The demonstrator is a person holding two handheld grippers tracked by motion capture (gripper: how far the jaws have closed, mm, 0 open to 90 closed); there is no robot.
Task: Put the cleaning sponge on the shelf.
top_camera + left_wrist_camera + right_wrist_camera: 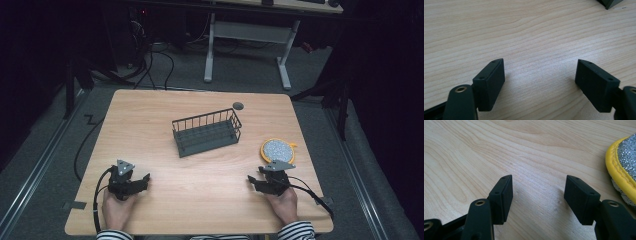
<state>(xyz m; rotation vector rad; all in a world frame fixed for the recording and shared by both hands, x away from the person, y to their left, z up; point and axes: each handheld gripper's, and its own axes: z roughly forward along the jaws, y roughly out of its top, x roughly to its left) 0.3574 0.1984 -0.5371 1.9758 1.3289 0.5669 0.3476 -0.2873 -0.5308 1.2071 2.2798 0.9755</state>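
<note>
The right gripper [256,182] rests on the light wooden table [200,200], jaws wide apart and empty, just before the round yellow-rimmed silver scouring pad [278,149]. The left gripper [141,181] likewise gapes empty. Beyond stands a dark wire basket [207,132].

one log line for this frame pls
left gripper: open, empty, on table | right gripper: open, empty, beside yellow-rimmed scrubber | wire basket: mid-table, empty
</note>
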